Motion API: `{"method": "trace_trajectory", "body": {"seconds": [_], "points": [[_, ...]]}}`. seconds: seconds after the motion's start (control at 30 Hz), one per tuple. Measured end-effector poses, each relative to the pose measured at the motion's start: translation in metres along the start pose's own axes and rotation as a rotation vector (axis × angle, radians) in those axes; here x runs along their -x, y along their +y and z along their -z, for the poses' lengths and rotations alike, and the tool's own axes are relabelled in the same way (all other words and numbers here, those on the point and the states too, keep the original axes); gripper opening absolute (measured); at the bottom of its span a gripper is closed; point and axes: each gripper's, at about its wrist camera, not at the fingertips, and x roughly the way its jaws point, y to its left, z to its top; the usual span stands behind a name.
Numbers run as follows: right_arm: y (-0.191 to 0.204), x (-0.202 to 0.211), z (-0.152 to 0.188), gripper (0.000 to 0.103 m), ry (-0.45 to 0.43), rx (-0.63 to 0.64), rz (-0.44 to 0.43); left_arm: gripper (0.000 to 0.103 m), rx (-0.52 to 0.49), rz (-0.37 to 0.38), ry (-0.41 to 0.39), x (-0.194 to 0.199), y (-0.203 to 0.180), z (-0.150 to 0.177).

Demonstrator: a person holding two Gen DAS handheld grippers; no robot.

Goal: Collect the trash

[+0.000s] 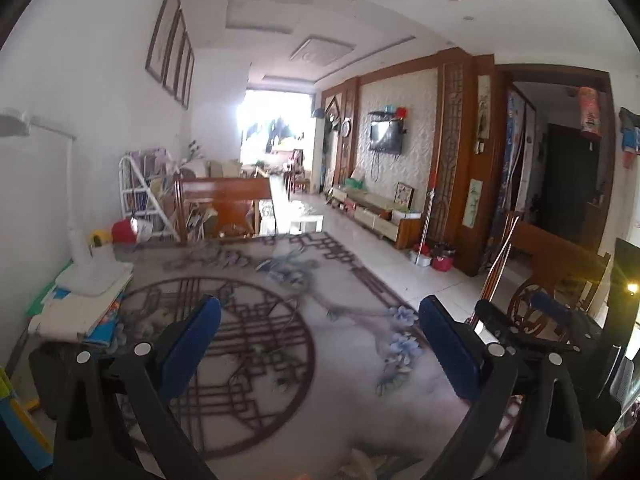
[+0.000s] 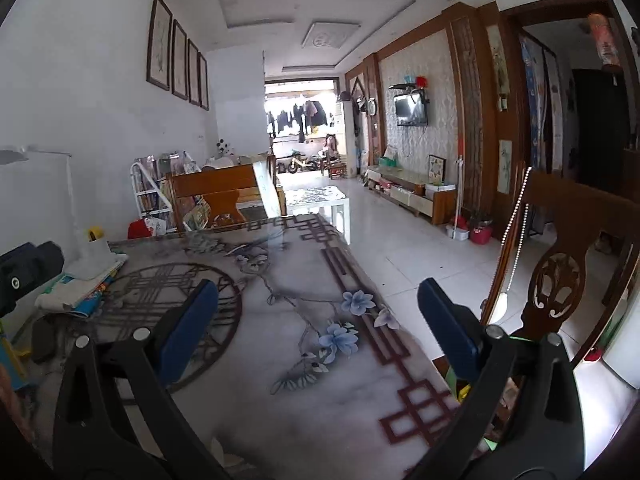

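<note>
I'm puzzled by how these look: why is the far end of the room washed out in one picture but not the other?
Left wrist view: the balcony opening is blown out to white glare, and the table pattern looks smeared. Right wrist view: the same opening is well exposed, hanging clothes visible, sharper overall. Both bend straight walls, fisheye style.

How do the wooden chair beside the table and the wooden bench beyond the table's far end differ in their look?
The wooden chair has a carved, pierced back splat, while the wooden bench has a broad solid back panel. The chair stands at the table's right side, near the right gripper; the bench stands beyond the table's far end. A bead string hangs on the chair; none shows on the bench. Both are reddish-brown wood.
</note>
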Motion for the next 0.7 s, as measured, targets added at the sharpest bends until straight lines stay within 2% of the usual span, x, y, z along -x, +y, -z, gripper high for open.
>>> {"method": "trace_trajectory", "body": {"seconds": [0.13,0.27,0.5,0.7], "points": [[-0.006,-0.007,0.004,0.098,0.034,-0.03,0.047,0.095,0.055,0.035,0.045,-0.004,0.012,0.008],[-0.009,-0.009,0.006,0.098,0.042,-0.044,0.067,0.095,0.059,0.028,0.063,-0.005,0.015,0.015],[0.002,-0.009,0.009,0.098,0.036,0.026,0.055,0.095,0.053,0.031,0.067,-0.006,0.013,0.016],[0.004,-0.011,0.01,0.098,0.05,0.03,0.049,0.095,0.049,0.035,0.078,-0.008,0.013,0.018]]}}
